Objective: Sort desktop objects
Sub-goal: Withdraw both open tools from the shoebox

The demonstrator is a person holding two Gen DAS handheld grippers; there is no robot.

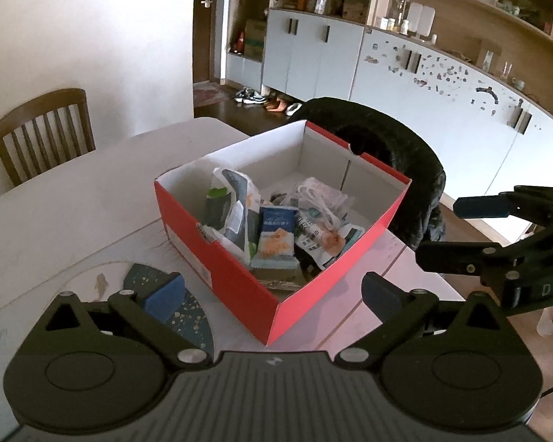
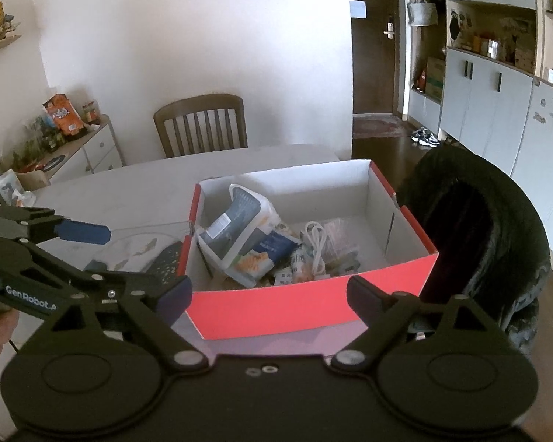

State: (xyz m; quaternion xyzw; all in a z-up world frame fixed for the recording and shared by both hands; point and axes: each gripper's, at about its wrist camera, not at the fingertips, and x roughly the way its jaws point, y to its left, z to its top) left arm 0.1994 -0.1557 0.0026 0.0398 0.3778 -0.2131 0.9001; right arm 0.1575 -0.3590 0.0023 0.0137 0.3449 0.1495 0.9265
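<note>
I have the red box (image 1: 239,276) sitting on the desk (image 1: 73,202), open-topped, with soft snack packets (image 1: 276,239), a larger grey-and-white pouch (image 2: 236,224) and a coiled white cable (image 2: 315,243) heaped toward its near-left end. I judge these light, crinkly and a bit slippery: the packets should give under the pads, so I would pinch one by a sealed edge or across its flat middle, and take the cable by its bundled loop. The box itself looks like stiff, light card, best held by a wall. My left gripper (image 1: 272,291) has its jaws spread wide and empty, the box's near corner just ahead between them. My right gripper (image 2: 269,302) is likewise wide and empty, facing the box's long red side; the contents lie beyond and below both.
</note>
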